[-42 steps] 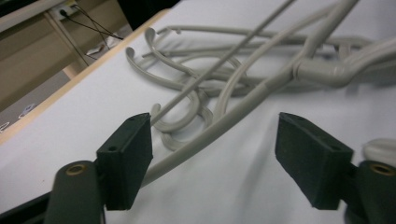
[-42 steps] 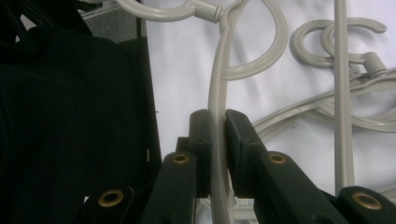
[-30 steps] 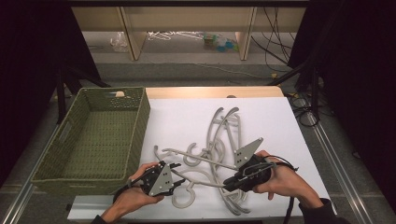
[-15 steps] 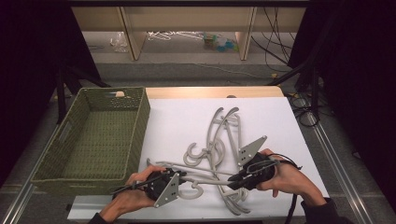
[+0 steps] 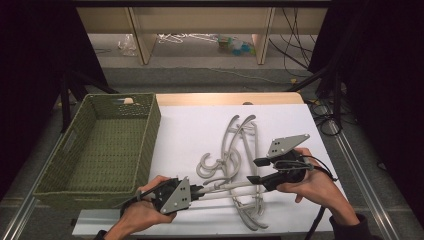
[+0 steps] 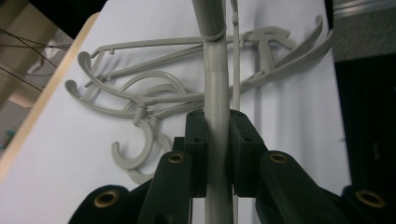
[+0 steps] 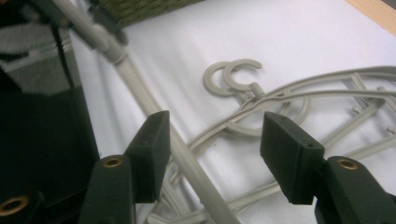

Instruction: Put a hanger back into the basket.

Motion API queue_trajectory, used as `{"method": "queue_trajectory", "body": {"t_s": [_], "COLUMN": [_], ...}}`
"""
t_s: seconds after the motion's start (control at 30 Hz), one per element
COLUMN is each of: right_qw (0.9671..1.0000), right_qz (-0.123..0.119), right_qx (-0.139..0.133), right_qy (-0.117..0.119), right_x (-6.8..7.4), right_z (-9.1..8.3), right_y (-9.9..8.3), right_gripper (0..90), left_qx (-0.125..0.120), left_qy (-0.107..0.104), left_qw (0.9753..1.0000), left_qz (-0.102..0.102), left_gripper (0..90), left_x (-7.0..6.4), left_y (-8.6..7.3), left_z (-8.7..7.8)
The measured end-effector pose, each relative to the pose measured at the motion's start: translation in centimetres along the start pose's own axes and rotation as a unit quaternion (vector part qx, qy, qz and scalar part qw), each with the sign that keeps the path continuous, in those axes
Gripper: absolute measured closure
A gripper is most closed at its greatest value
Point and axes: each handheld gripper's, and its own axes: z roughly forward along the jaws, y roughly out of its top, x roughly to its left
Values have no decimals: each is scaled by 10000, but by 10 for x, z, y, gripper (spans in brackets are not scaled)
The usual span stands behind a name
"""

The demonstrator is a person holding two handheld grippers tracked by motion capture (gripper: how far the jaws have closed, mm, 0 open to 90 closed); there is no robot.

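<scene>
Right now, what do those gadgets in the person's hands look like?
Each is a dark handheld tool with two black blocky jaws, brass-coloured rivets at the joints and a grey three-cornered plate on top. The left gripper sits at the near edge of the table, the right gripper trails a black cable. A dark sleeve covers the right wrist.

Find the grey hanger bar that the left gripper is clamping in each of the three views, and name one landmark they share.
High view: the grey hanger bar runs level, low centre, from the left gripper toward the right gripper.
Left gripper view: upright at centre, pinched between the black jaws.
Right gripper view: slanting from upper left down to bottom centre, beside the left jaw.
Shared landmark: the hanger hooks on the white tabletop.
</scene>
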Motion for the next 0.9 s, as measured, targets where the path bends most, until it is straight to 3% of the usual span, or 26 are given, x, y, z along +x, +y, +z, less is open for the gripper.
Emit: {"method": "queue_trajectory", "body": {"t_s": [0.03, 0.07, 0.13, 0.17, 0.2, 0.27, 0.3, 0.4, 0.43, 0.5, 0.6, 0.63, 0.77, 0.83, 0.87, 0.9], "right_qw": [10000, 9999, 9997, 9995, 9995, 9989, 9986, 9970, 9955, 9951, 9952, 9949, 9940, 9946, 9945, 9945], "right_qz": [7, 42, 63, 80, 80, 125, 127, 236, 371, 423, 528, 564, 684, 737, 734, 734], "right_qx": [-45, -122, -214, -255, -255, -400, -478, -682, -781, -785, -695, -690, -682, -557, -554, -554], "right_qy": [-39, -17, -75, -136, -136, -200, -183, -294, -397, -429, -442, -461, -509, -476, -505, -505], "right_x": [1, 2, 5, 6, 6, 11, 14, 24, 27, 28, 29, 28, 27, 27, 28, 28], "right_z": [-1, -1, -3, -5, -5, -11, -14, -21, -18, -16, -6, -3, 9, 16, 17, 17], "right_y": [1, 1, 3, 3, 3, 5, 6, 2, -5, -8, -19, -22, -33, -39, -40, -40], "right_gripper": [418, 415, 409, 404, 404, 391, 383, 351, 333, 330, 321, 318, 317, 317, 317, 317], "left_qx": [-135, -135, -211, -228, -228, -280, -354, -449, -475, -576, -602, -623, -828, -1100, -1100, -1174], "left_qy": [-75, -75, -71, -29, -29, 30, 38, 78, 112, 134, 264, 296, 297, 183, 183, 186], "left_qw": [9993, 9993, 9962, 9948, 9948, 9887, 9845, 9752, 9714, 9660, 9625, 9599, 9536, 9419, 9419, 9385], "left_qz": [-345, -345, -839, -988, -988, -1474, -1719, -2168, -2325, -2518, -2633, -2717, -2880, -3168, -3168, -3243], "left_gripper": [792, 793, 793, 793, 793, 793, 793, 793, 792, 792, 792, 792, 791, 790, 791, 791], "left_x": [2, 2, 8, 11, 11, 18, 21, 31, 34, 40, 45, 47, 55, 61, 61, 64], "left_y": [0, 0, -2, -3, -3, -8, -11, -19, -21, -24, -26, -26, -25, -24, -24, -22], "left_z": [-1, -1, -7, -10, -10, -15, -16, -21, -23, -27, -32, -36, -46, -54, -54, -60]}}
